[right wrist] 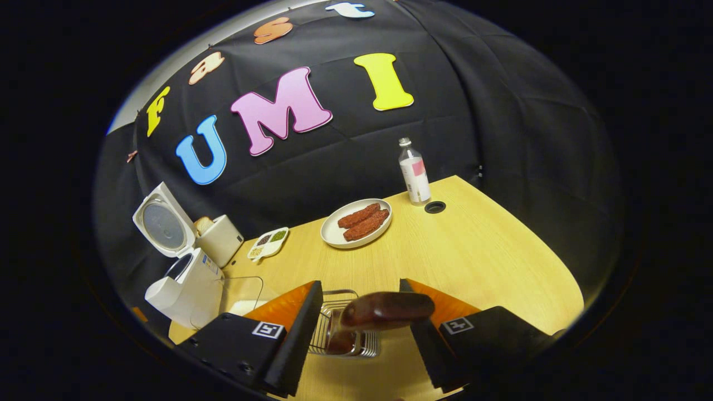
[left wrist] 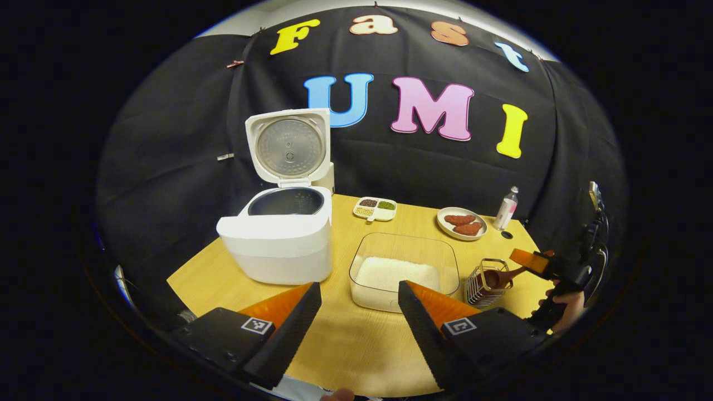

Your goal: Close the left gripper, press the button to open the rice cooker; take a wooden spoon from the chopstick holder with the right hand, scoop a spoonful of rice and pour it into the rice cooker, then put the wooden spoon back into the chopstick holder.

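**Cooker lid up, spoon handle between spread right fingers**

In the left gripper view: rice cooker (left wrist: 281, 236) at centre left of the frame, on the wooden table (left wrist: 345, 340), lid (left wrist: 289, 146) raised upright, dark inner pot exposed. Clear container of rice (left wrist: 398, 273) just right of the cooker, at frame centre. Wire chopstick holder (left wrist: 489, 283) right of that container, wooden spoon (left wrist: 501, 277) standing tilted in it. Left gripper (left wrist: 359, 314) at the bottom of the frame, fingers spread wide, nothing between them, hanging over bare table in front of the rice container. Right gripper (left wrist: 532, 260) at the right edge, near the spoon handle's end, a hand (left wrist: 565, 306) below it. Behind, at upper centre of the table: small divided dish of grains (left wrist: 375, 209), plate of reddish pieces (left wrist: 462, 223), bottle (left wrist: 506, 209).

In the right gripper view: right gripper (right wrist: 362, 317) at the bottom, fingers apart, spoon handle (right wrist: 387, 309) lying across the gap, reaching the right finger; actual contact cannot be told. Not clamped from both sides. Chopstick holder (right wrist: 345, 334) directly beneath. Rice cooker (right wrist: 186, 284) at lower left, plate (right wrist: 356, 223) at centre, bottle (right wrist: 414, 172) above it.
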The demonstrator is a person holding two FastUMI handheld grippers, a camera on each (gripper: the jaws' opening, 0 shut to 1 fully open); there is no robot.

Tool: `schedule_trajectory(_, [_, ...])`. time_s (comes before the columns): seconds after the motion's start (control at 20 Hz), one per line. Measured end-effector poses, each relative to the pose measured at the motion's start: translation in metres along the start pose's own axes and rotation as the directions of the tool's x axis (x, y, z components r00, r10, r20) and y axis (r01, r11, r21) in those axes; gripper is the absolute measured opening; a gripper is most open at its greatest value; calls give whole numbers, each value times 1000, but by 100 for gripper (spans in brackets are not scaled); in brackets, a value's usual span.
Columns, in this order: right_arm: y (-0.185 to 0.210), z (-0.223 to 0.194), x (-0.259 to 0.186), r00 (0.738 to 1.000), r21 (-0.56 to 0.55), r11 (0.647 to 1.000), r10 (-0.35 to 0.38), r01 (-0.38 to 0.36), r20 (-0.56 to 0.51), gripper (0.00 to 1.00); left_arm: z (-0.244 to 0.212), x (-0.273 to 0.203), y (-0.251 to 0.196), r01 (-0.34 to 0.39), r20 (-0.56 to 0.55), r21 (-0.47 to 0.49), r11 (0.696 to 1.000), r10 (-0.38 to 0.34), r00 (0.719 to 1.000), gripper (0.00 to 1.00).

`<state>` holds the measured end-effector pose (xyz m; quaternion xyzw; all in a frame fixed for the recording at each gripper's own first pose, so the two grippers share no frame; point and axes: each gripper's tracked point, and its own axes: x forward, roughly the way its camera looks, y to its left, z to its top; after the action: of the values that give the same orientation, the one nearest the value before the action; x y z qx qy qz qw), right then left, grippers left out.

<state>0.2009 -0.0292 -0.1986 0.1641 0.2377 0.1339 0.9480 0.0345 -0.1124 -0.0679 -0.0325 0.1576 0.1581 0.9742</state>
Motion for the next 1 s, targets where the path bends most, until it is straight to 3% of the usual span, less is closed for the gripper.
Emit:
schedule_trajectory(0.05, [2, 0, 4, 1000, 10, 1000, 3, -3, 3, 80, -1, 0, -2, 1, -4, 12, 1000, -1, 1000, 96])
schedule_trajectory(0.15, [4, -2, 10, 1000, 14, 1000, -1, 1, 5, 52, -2, -1, -7, 10, -10, 30, 1000, -10, 1000, 96])
schedule_trajectory(0.2, [2, -2, 12, 1000, 12, 1000, -11, 11, 9, 48, -3, 0, -11, 17, -12, 37, 999, -16, 1000, 96])
schedule_trajectory(0.25, [1, -1, 12, 1000, 20, 1000, -18, 18, 14, 32, -2, 1, -14, 23, -13, 46, 999, -22, 1000, 96])
schedule_trajectory(0.3, [1, -1, 14, 1000, 29, 999, -24, 24, 9, 24, -2, 2, -18, 29, -15, 54, 998, -28, 999, 96])
schedule_trajectory(0.7, [15, 2, 11, 999, 53, 999, -7, 9, -35, 24, -2, 4, -33, 90, -14, 23, 996, -90, 996, 96])
schedule_trajectory(1.0, [32, 48, -7, 1000, 38, 999, -6, 5, 24, 24, -9, 2, -11, 101, -5, -26, 995, -101, 995, 96])
